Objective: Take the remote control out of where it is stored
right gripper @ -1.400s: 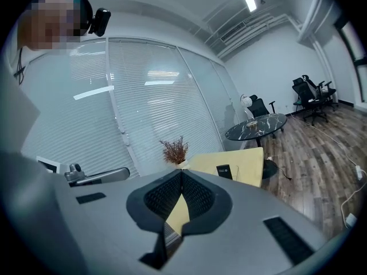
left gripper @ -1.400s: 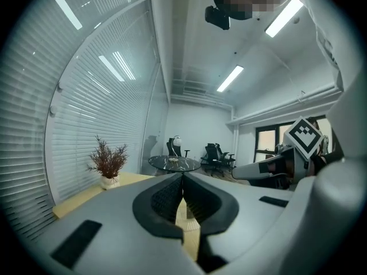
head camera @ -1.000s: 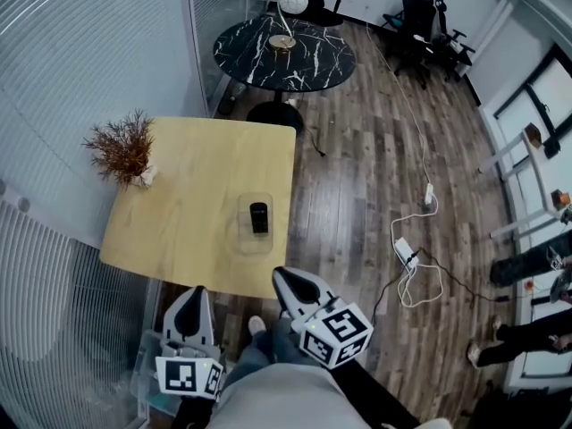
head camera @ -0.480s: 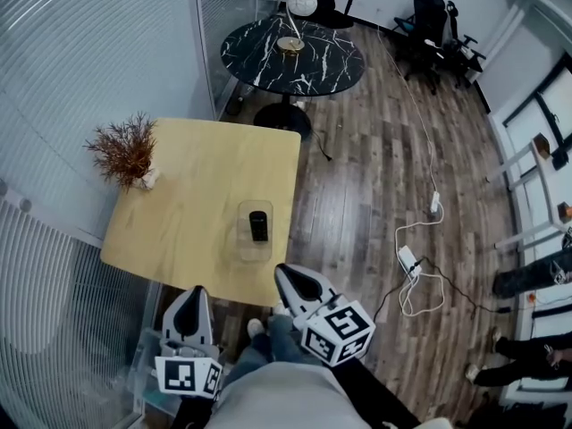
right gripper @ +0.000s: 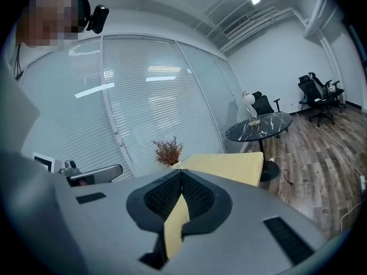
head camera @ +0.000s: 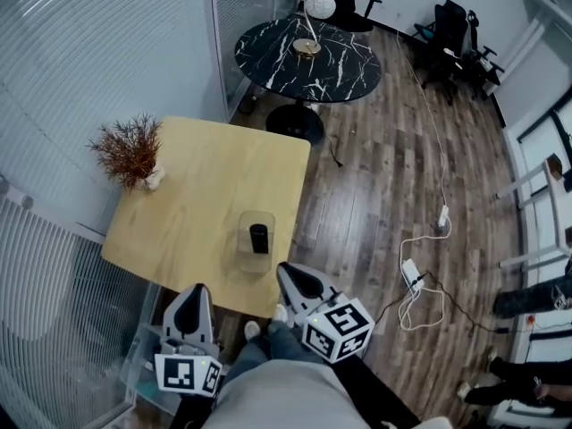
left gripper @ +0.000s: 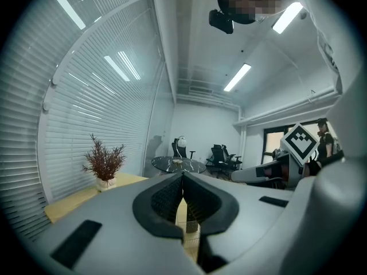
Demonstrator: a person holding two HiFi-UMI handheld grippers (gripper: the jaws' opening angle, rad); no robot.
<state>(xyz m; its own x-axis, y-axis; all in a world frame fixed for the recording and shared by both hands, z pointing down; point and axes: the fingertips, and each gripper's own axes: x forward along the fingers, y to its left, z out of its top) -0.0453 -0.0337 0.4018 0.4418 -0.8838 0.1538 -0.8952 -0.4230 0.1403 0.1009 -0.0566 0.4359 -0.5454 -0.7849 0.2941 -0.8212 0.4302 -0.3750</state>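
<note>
A black remote control (head camera: 258, 238) stands upright in a clear holder (head camera: 242, 248) near the front edge of the yellow wooden table (head camera: 197, 195). My right gripper (head camera: 284, 270) is shut and empty, its tip just short of the table's front edge and a little right of the holder. My left gripper (head camera: 196, 290) is also shut with nothing in it, lower left of the holder and below the table edge. In the left gripper view the gripper (left gripper: 183, 175) has its jaws closed tip to tip. In the right gripper view the gripper (right gripper: 182, 172) points over the tabletop (right gripper: 229, 164).
A dried plant in a small vase (head camera: 130, 150) sits at the table's far left corner. A round black marble table (head camera: 308, 56) with a lamp stands beyond. Cables and a power strip (head camera: 413, 275) lie on the wood floor. Blinds line the left wall, and people's legs (head camera: 536, 298) show at right.
The table and the holder with the remote have come nearer to both grippers, which have moved forward together. Both stay shut.
</note>
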